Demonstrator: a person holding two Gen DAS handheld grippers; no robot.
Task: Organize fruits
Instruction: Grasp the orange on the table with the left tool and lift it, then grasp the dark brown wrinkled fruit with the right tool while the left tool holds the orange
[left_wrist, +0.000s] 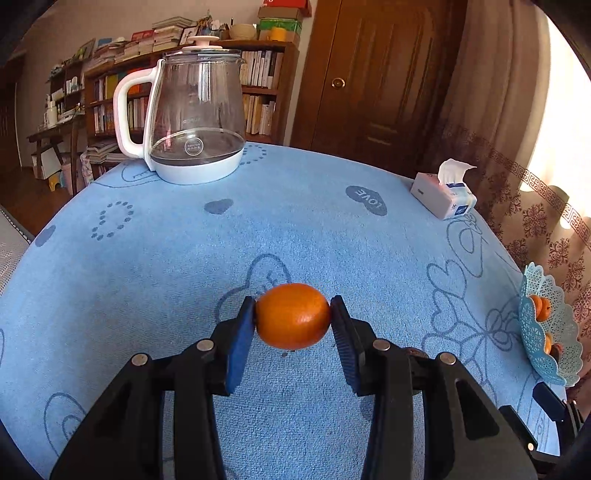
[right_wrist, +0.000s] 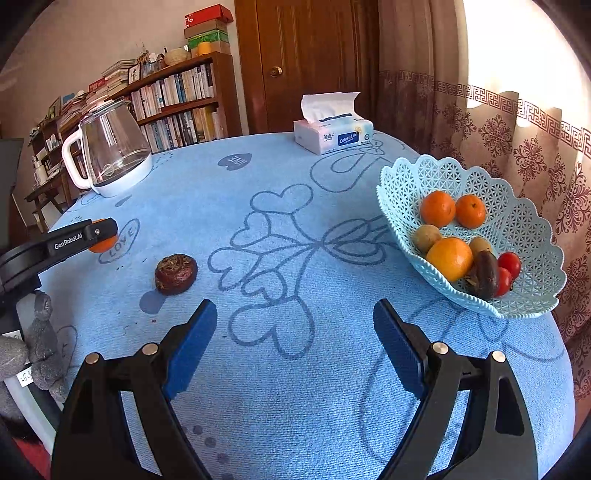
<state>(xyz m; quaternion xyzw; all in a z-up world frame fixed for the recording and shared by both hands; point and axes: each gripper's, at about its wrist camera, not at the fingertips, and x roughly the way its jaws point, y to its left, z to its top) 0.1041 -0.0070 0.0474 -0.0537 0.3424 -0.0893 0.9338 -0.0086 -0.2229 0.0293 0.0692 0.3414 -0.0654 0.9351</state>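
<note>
Fruits for sorting: one smooth orange citrus fruit (left_wrist: 293, 316) is clamped between the blue-padded fingers of the left gripper (left_wrist: 293, 317), held clear of the blue heart-patterned counter (left_wrist: 295, 229), with its long axis running from finger to finger. The pale blue latticed plastic fruit basket (right_wrist: 517, 221) stands at the counter's right edge, far to the right of the held fruit, and already carries oranges, brownish round fruit, a dark oblong fruit and red tomatoes. One dark brown wrinkled round fruit (right_wrist: 176, 274) remains loose on the counter.

The right gripper (right_wrist: 295, 325) has its fingers spread wide with nothing between them. It is judged the nearer tool to both the basket and the loose brown fruit, which lies ahead and to the left of its fingers.

Clearance: the counter between the held fruit and the basket is open. The glass kettle with white handle (left_wrist: 192, 114) and the white tissue pack (left_wrist: 443, 195) stand at the far side, well apart from that route. The basket sits close to the counter's edge; a careless placement could nudge it.
</note>
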